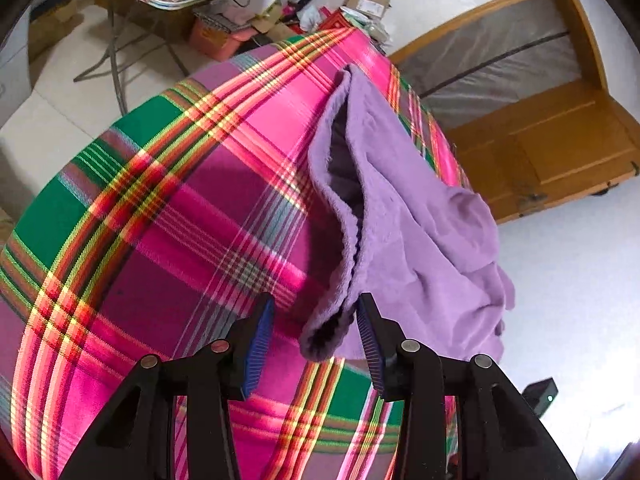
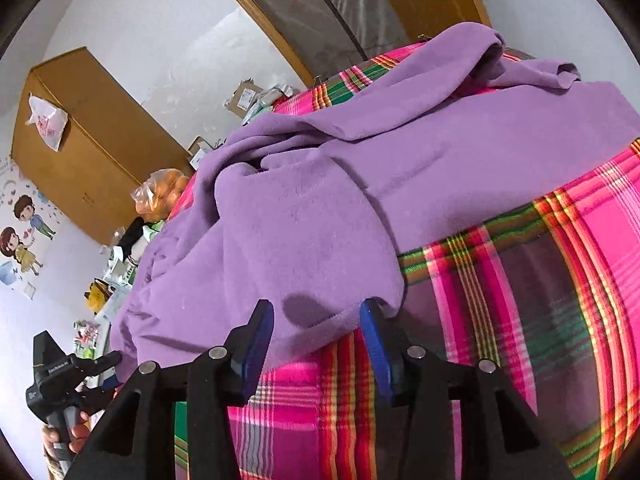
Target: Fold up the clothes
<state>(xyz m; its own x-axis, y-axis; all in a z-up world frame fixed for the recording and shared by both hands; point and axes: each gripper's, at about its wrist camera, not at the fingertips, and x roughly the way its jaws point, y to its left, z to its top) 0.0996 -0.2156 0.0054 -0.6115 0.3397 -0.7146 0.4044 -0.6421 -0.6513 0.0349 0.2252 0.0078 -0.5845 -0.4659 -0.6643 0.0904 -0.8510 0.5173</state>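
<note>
Both grippers, left [image 1: 316, 340] and right [image 2: 316, 344], hover fingers wide apart, gripping nothing, at the rumpled purple fleece garment's [image 2: 320, 208] near edge on the pink plaid blanket [image 1: 160, 240].

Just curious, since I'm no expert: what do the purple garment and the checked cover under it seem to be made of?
The purple garment looks like soft fleece: a matte, fuzzy nap with thick rounded folds. The checked cover looks like a flat woven cloth, perhaps cotton or a blend: crisp plaid lines, smooth surface, slight sheen.
</note>
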